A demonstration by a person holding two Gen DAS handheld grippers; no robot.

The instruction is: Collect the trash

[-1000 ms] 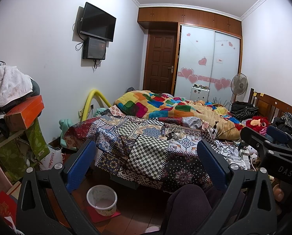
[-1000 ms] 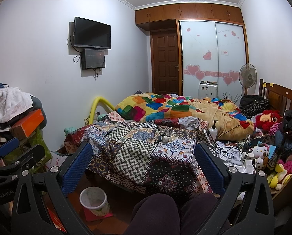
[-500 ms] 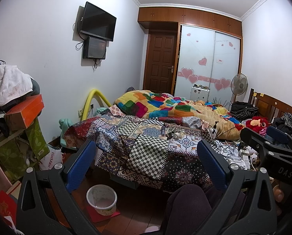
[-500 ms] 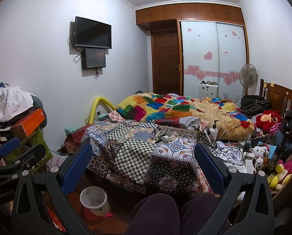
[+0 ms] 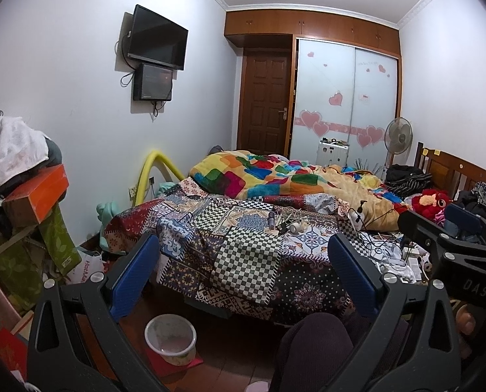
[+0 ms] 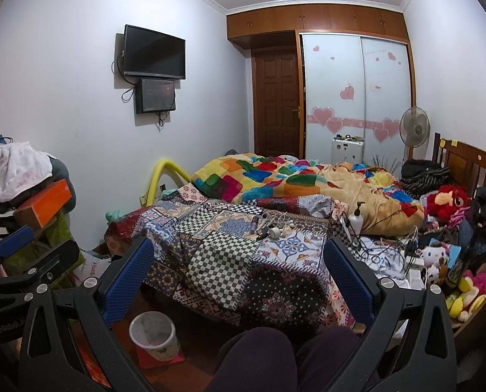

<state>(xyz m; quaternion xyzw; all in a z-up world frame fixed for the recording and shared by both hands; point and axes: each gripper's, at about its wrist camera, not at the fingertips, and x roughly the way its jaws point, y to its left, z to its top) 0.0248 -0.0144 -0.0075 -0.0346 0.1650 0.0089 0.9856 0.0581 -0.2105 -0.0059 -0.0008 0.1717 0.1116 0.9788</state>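
Both grippers gape; waste bin sits below left fingers.

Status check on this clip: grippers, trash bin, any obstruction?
Left gripper open, empty. Right gripper open, empty. Waste bin upright on floor by bed, nothing picked up yet. Person's knees low between the fingers, beside the bin.
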